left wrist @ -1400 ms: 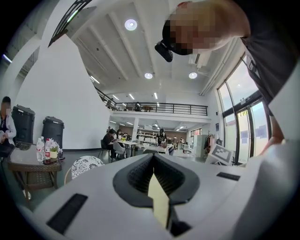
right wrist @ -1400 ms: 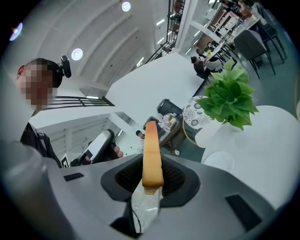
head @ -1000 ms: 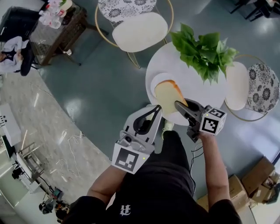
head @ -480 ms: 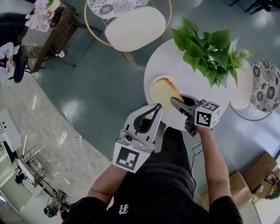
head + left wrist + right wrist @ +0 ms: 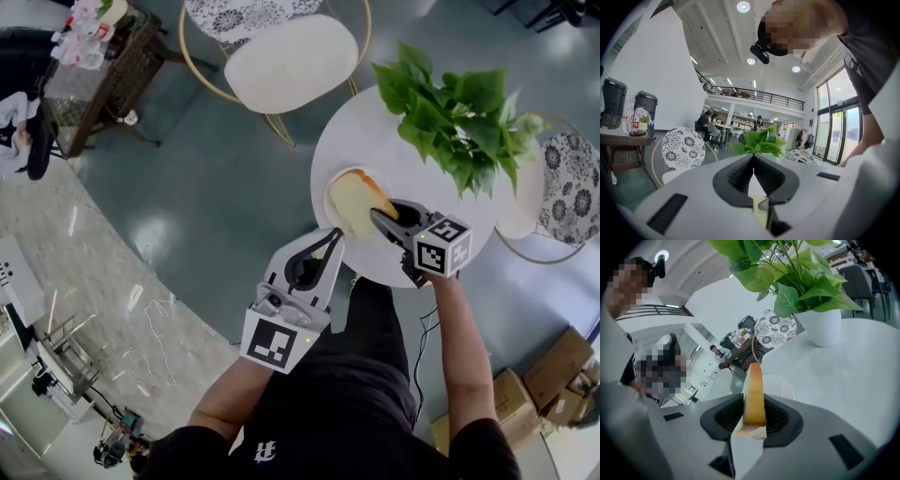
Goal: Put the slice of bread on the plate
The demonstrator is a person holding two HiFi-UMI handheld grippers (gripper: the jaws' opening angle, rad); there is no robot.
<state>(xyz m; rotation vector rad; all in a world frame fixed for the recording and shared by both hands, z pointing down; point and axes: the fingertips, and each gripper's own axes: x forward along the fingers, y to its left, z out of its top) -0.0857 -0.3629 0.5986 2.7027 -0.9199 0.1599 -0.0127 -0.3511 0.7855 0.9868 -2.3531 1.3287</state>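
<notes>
A slice of bread (image 5: 354, 201) with a golden crust stands on edge between the pads of my right gripper (image 5: 378, 217), which is shut on it. The slice hangs over a small white plate (image 5: 332, 190) near the front edge of the round white table (image 5: 375, 141); whether it touches the plate I cannot tell. In the right gripper view the bread (image 5: 753, 394) rises between the jaws of the right gripper (image 5: 753, 401), with the plate (image 5: 783, 384) just beyond. My left gripper (image 5: 332, 236) is shut and empty, off the table's near edge. Its tips (image 5: 753, 157) meet in the left gripper view.
A leafy green plant (image 5: 457, 103) in a white pot (image 5: 826, 326) stands on the table behind the plate. Cushioned chairs with gold frames stand at the far side (image 5: 291, 49) and at the right (image 5: 553, 187). A dark side table (image 5: 112, 66) is at the top left.
My right gripper has come down with the bread and turned it more on edge, from above the table's front edge to over the plate. The left gripper has sunk a little.
</notes>
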